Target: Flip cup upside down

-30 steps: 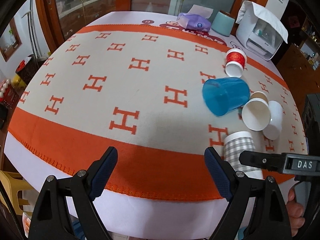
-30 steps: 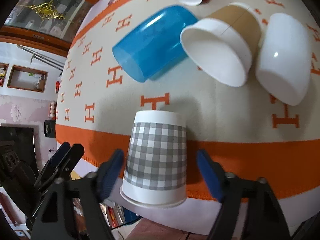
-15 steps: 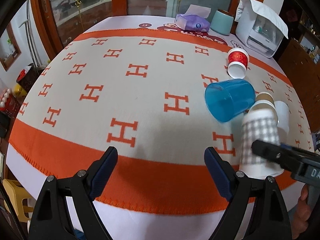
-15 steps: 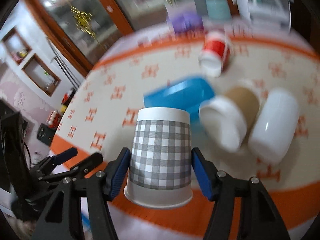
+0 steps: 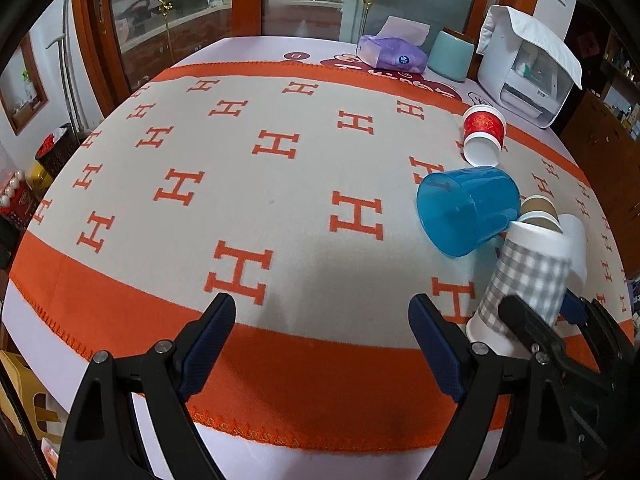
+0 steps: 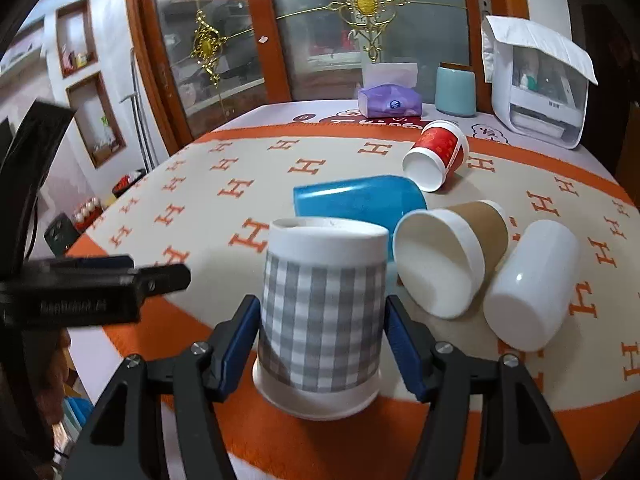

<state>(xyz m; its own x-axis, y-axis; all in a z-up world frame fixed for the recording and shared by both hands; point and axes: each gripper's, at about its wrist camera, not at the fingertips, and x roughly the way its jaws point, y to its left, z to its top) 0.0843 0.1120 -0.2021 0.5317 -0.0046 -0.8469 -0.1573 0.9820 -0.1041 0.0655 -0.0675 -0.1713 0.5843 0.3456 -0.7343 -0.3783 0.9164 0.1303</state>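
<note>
- Right gripper (image 6: 322, 328) was clamped on the grey-checked paper cup (image 6: 320, 308); both blue fingers (image 6: 240, 336) pressed against its sides, about mid-height and lower.
- The cup stood mouth-down, base-up in the grip: wide rolled rim at the bottom, closed narrow end on top. It leaned slightly away from the camera.
- In the left wrist view the same checked cup (image 5: 524, 284) sat near the table's front edge, over the orange border of the H-patterned cloth (image 5: 248, 184), just in front of the blue plastic cup (image 5: 468, 212).
- Whether the rim was fully seated on the cloth or a shade above it could not be told; the lower edge looked at or very near the surface.
- Left gripper (image 5: 320, 344) hung over the near edge of the table with its fingers spread wide and nothing between them.
- Judged progress: inversion looked essentially done. What seemed left was settling the rim flat, letting go, and backing the gripper off without tipping the cup.
- Risk noted: light paper cup, close to the table edge; a sideways drag on release could topple it or nudge it off.
- Other cups lay on their sides and untouched: blue plastic cup, brown-sleeved paper cup (image 6: 452, 256), plain white cup (image 6: 528, 284), red-printed paper cup (image 6: 436, 156). If these were also to be flipped, that work was not begun.
- Far end of the table: tissue pack (image 6: 390, 100), pale teal canister (image 6: 455, 90), white appliance (image 6: 538, 92); none involved.
</note>
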